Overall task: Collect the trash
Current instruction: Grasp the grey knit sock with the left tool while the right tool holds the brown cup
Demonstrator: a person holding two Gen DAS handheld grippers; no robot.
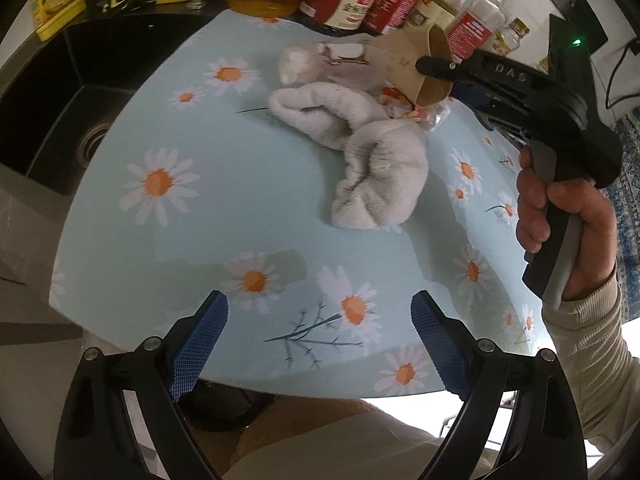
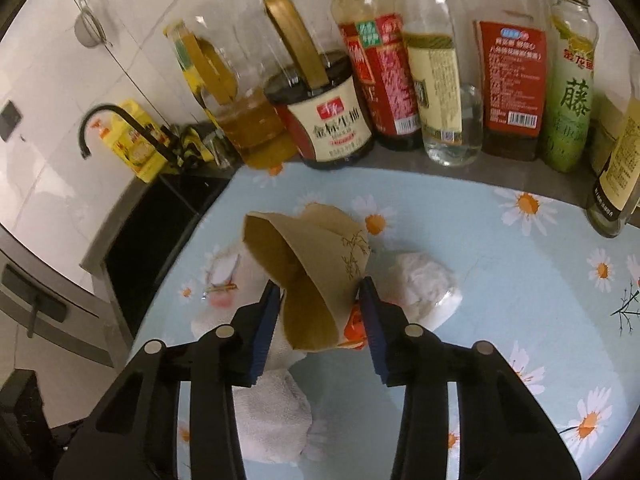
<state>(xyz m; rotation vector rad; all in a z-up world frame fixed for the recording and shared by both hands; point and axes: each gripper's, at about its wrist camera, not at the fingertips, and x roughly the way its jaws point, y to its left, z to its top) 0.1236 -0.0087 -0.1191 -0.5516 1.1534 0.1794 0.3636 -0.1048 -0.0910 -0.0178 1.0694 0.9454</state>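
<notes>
Between the blue pads of the right gripper (image 2: 322, 314) sits a brown paper cup (image 2: 310, 276), squeezed at its sides and held above the daisy-print mat (image 2: 520, 264), mouth tipped toward the camera. Only the left wrist view shows the left gripper (image 1: 320, 340), jaws wide apart over bare mat, and the hand (image 1: 568, 220) on the right tool; a crumpled grey cloth (image 1: 372, 160) lies below the cup.
</notes>
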